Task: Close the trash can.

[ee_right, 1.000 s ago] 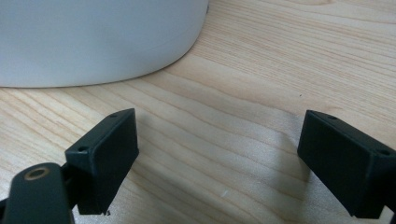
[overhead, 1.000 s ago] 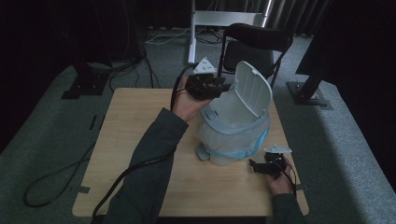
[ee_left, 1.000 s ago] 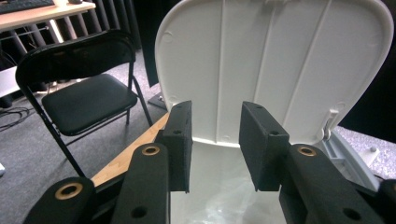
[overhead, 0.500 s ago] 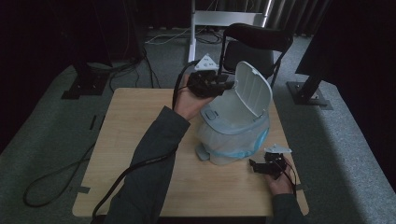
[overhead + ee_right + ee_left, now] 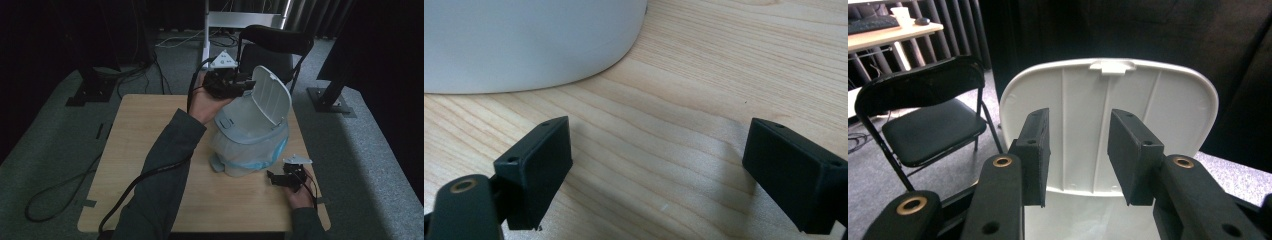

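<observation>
A white lidded bin [image 5: 247,142] with a blue liner stands on the wooden table [image 5: 150,140], its lid [image 5: 272,97] swung up. My left gripper [image 5: 244,82] hovers at the lid's far-left edge, above the bin's rim. In the left gripper view its jaws [image 5: 1078,125] stand open in front of the lid's ribbed inner face [image 5: 1178,115]; they have just been opening, with nothing between them. My right gripper [image 5: 275,177] rests low on the table right of the bin's base. Its jaws [image 5: 659,150] are wide open over bare wood, with the bin's wall [image 5: 524,40] just ahead.
A black folding chair [image 5: 275,45] stands behind the table, also seen in the left gripper view [image 5: 923,125]. A white stand [image 5: 220,20] and black stand feet [image 5: 90,90] sit on the grey floor. A cable [image 5: 55,192] trails off the table's left side.
My left gripper has shifted slightly up beside the raised lid. The bin, its lid and my right gripper have kept still.
</observation>
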`<state>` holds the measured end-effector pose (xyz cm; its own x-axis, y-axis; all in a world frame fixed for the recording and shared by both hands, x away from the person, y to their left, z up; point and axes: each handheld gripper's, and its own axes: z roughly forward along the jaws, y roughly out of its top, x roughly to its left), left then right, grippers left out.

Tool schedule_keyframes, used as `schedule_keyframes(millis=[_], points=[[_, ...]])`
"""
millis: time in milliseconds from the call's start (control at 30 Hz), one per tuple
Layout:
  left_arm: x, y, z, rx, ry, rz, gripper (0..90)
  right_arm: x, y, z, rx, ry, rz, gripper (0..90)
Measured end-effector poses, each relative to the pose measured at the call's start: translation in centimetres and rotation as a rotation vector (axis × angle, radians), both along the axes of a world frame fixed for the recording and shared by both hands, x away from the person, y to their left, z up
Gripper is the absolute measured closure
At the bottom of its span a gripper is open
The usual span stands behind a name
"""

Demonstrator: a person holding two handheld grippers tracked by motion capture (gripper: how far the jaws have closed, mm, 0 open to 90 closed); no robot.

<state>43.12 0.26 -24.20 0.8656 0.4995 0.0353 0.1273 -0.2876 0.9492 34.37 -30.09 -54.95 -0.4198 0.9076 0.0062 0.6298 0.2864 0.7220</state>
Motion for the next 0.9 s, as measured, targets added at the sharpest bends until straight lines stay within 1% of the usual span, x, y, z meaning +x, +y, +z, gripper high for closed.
schedule_keyframes(millis=[200,400,500,533,700,733,900], points=[[0.0,-0.3,0.7,-0.009,-0.003,-0.015,62.7,0.0,0.0,0.0,0.0,0.0,0.0,11.3],[0.1,-0.8,1.2,-0.016,-0.004,-0.031,65.5,0.0,0.0,0.0,0.001,0.001,0.0,11.3],[0.2,-1.0,1.3,-0.013,-0.004,-0.042,72.4,0.0,0.0,0.0,0.001,0.001,-0.001,11.3],[0.2,-1.4,1.4,-0.004,-0.011,-0.043,75.8,0.0,0.0,0.0,0.001,0.001,-0.001,11.3],[0.5,-2.3,1.5,-0.004,-0.011,-0.049,86.0,0.0,0.0,0.0,0.001,0.001,-0.001,11.3],[0.6,-2.5,1.5,-0.004,-0.012,-0.051,89.9,0.0,0.0,0.0,0.001,0.001,-0.001,11.3],[1.0,-3.6,1.7,0.003,-0.008,-0.053,90.0,0.0,0.0,0.0,0.001,0.001,0.0,11.3]])
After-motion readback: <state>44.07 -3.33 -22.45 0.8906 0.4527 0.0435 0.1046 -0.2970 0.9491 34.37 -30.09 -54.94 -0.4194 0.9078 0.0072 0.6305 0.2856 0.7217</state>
